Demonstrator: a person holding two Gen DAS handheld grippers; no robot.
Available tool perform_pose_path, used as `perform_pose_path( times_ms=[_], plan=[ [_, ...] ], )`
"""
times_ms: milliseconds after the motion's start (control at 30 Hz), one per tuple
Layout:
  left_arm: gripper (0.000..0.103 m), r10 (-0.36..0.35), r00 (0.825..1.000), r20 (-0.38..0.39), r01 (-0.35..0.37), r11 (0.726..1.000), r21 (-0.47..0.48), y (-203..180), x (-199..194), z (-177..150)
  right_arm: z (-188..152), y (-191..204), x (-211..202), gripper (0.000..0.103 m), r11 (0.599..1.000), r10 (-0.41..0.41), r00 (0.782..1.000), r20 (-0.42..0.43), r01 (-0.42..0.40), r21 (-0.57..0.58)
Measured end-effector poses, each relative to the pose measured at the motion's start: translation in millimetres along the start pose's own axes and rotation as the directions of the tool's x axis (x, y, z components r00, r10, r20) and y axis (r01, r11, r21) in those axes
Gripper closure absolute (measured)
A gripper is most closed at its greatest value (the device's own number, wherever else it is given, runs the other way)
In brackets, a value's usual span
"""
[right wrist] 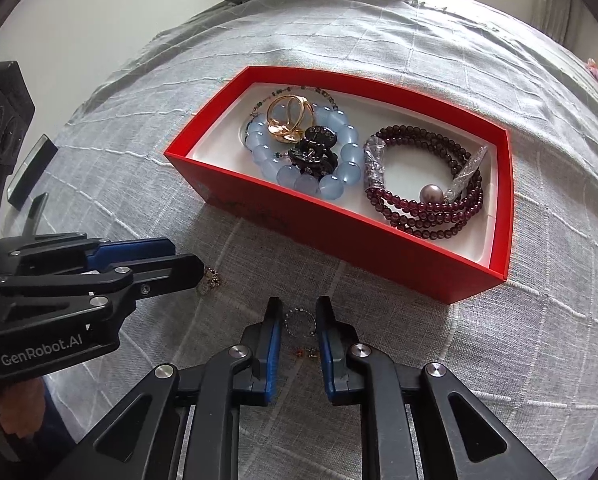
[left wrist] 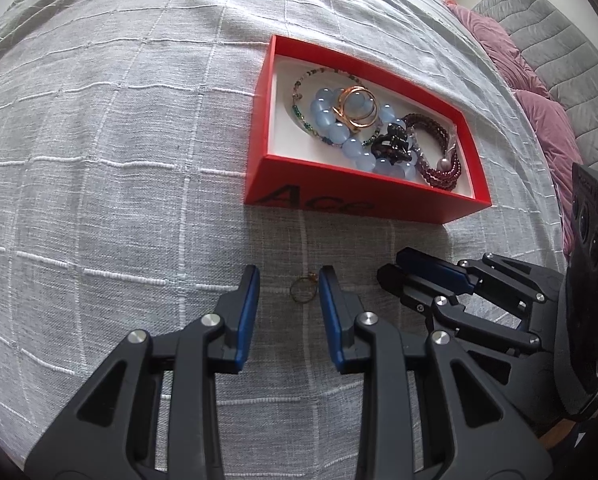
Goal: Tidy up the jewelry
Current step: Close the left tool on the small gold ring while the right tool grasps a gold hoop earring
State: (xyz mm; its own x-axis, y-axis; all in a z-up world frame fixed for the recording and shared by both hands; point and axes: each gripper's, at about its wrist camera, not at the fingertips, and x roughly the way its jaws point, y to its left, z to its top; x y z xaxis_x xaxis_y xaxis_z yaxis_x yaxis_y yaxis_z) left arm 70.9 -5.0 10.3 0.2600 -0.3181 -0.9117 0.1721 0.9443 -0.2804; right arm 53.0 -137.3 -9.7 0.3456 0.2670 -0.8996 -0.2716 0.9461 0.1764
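at lower centre of each wrist view, the left gripper point(left wrist: 289, 286) stands spread around a small ring point(left wrist: 302, 290) and the right gripper point(right wrist: 297, 320) around a thin chain loop point(right wrist: 299, 321), presumably bound for the red box point(right wrist: 339, 236) above.

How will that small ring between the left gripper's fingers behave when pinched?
The ring lies flat on soft quilted bedspread, so the left gripper may press it into the fabric. Thin, round metal probably slips or flips. It is likely stiff and very light.
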Motion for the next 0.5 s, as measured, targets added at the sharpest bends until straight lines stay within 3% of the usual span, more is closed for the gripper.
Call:
perform_pose_path(
  times_ms=[233,500],
  plan=[
    [0.071,-0.022,1.0,0.001,0.022,1.0,0.004,0.2,-1.8,-0.4,-1.1,-7.6,-19.9,0.086,0.998,0.035,0.998,0.048,-0.038,0.046],
    [0.071,0.028,0.999,-0.021,-0.026,0.996,0.089,-21.6,13.5,-5.1,-3.3,-18.7,-30.8,0.086,0.996,0.038,0.996,0.078,-0.045,0.08]
  ],
)
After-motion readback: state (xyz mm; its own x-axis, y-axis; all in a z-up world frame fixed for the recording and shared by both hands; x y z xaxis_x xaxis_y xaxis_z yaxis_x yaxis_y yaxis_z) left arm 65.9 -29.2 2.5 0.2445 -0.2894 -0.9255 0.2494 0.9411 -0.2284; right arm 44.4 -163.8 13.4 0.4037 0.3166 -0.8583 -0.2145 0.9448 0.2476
